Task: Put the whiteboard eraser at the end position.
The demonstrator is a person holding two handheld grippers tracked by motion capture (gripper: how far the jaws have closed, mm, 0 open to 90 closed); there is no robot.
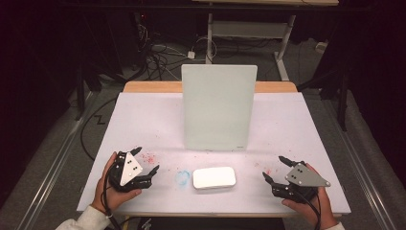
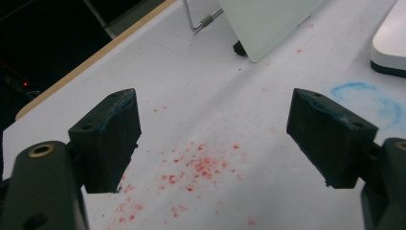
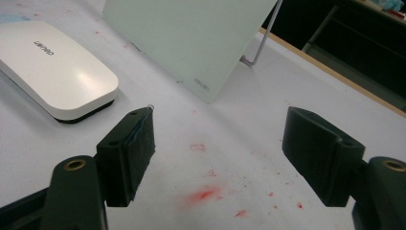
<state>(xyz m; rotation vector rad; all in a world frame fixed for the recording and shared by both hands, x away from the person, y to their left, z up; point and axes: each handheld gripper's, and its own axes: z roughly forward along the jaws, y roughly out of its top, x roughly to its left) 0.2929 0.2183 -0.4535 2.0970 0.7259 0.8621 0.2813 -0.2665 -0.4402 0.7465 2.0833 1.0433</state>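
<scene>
The eraser lies before the board, between both grippers.

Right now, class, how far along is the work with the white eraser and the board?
Nothing looks done yet. The white eraser lies flat on the table, apart from both claws. The board stands upright on its stand behind it, its face showing no marks. In hand: nothing, as the left claw and right claw rest open on either side. Left: picking up the eraser and taking it to the board. Red and blue smudges mark the table.

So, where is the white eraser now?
In the high view the white eraser lies at the table's near edge, between both open grippers, before the standing board.
</scene>
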